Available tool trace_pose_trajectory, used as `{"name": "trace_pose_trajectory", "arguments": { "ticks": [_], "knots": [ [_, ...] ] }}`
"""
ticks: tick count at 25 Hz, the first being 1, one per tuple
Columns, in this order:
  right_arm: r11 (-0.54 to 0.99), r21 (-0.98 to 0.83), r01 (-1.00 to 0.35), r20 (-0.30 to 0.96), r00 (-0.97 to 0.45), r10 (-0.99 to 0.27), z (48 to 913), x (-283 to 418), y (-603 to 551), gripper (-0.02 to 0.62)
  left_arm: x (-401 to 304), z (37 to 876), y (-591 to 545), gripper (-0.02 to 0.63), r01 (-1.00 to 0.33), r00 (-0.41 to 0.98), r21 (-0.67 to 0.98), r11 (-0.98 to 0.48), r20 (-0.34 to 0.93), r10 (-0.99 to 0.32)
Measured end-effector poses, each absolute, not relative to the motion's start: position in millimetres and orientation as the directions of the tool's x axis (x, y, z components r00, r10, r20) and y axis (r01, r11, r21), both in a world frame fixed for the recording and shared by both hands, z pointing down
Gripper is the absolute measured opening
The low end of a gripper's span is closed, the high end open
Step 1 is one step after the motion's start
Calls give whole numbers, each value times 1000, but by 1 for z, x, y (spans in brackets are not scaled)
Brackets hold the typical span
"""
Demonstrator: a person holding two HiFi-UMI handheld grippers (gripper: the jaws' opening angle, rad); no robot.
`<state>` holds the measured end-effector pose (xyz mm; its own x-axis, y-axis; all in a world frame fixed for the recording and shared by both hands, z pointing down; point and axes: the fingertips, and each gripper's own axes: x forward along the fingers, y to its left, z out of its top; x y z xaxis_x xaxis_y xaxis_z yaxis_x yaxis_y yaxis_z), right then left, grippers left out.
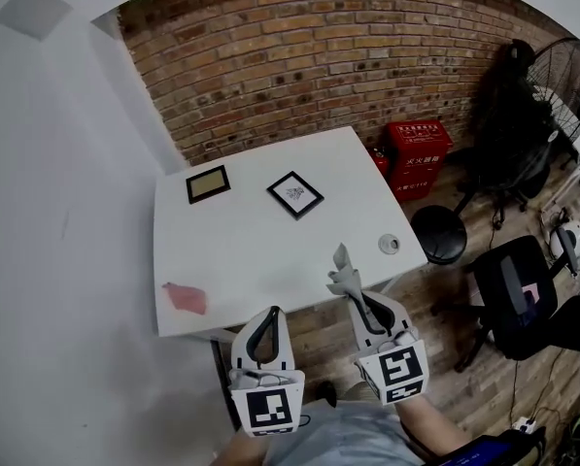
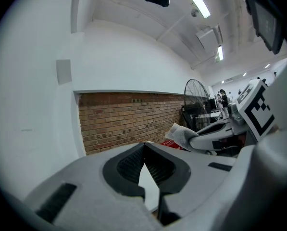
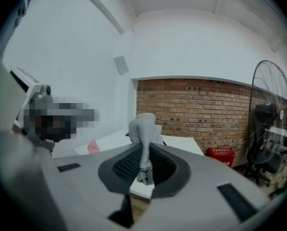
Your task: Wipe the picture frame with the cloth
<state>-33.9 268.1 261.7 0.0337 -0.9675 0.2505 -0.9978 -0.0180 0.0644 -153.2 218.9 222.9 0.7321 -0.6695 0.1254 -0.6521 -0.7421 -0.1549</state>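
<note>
Two picture frames lie flat at the far side of the white table point(image 1: 260, 250): a black frame with a white picture point(image 1: 294, 194) and a black frame with a tan picture point(image 1: 208, 183). My right gripper point(image 1: 354, 295) hangs over the table's near edge, shut on a grey cloth point(image 1: 343, 274) that sticks up from its jaws; the cloth point(image 3: 143, 131) fills the right gripper view's middle. My left gripper point(image 1: 267, 324) is held below the near edge with its jaws closed and nothing between them. From the left gripper view the cloth point(image 2: 182, 134) shows at the right.
A pink rag point(image 1: 186, 298) lies at the table's near left. A small round white object point(image 1: 390, 244) sits near the right edge. Right of the table stand a black stool point(image 1: 438, 233), an office chair point(image 1: 513, 294), a red box point(image 1: 419, 152) and a floor fan point(image 1: 562, 76). A brick wall point(image 1: 319, 56) runs behind.
</note>
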Motion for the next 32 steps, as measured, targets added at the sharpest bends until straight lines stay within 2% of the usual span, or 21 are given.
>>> {"name": "trace_pose_trajectory", "arguments": {
  "ticks": [7,14,32],
  "knots": [
    [-38,71,-997,270,56,-961,271,-8,245,37,-126,240,190,9,-617,754,-181,-766,141,-641],
    [-1,59,-998,281,18,-960,280,23,207,37,-100,253,163,9,-647,725,-144,-749,187,-663],
    [269,44,-962,315,-242,-918,289,134,56,37,-1,263,51,9,-807,524,-153,-571,262,-810]
  ]
}}
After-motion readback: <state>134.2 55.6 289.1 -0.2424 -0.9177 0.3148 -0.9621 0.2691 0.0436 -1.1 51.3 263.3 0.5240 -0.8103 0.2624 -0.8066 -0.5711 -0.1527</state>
